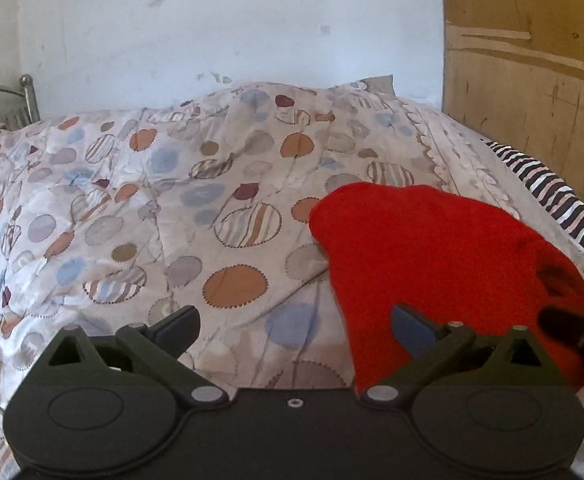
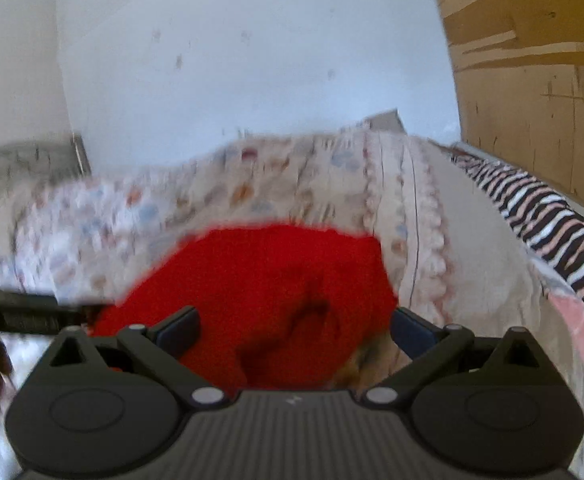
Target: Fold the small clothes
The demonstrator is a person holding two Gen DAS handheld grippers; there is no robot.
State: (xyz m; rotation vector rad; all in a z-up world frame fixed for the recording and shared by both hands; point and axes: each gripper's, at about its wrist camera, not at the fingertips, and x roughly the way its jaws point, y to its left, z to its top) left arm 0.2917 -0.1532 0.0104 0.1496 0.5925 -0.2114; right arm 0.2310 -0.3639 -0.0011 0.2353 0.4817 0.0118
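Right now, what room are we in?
Most likely a bedroom: there is a bed with a dotted quilt, a metal bed frame at one end and a striped pillow. A red garment lies on the quilt.

Lay on the bed (image 1: 212,184) toward its right side: garment (image 1: 432,248). Behind the bed, wall (image 1: 232,20); right of it, wooden panel (image 1: 532,80); along right edge, striped cloth (image 1: 560,200).

A red knit garment (image 1: 432,264) lies rumpled, perhaps partly folded, on the bed.
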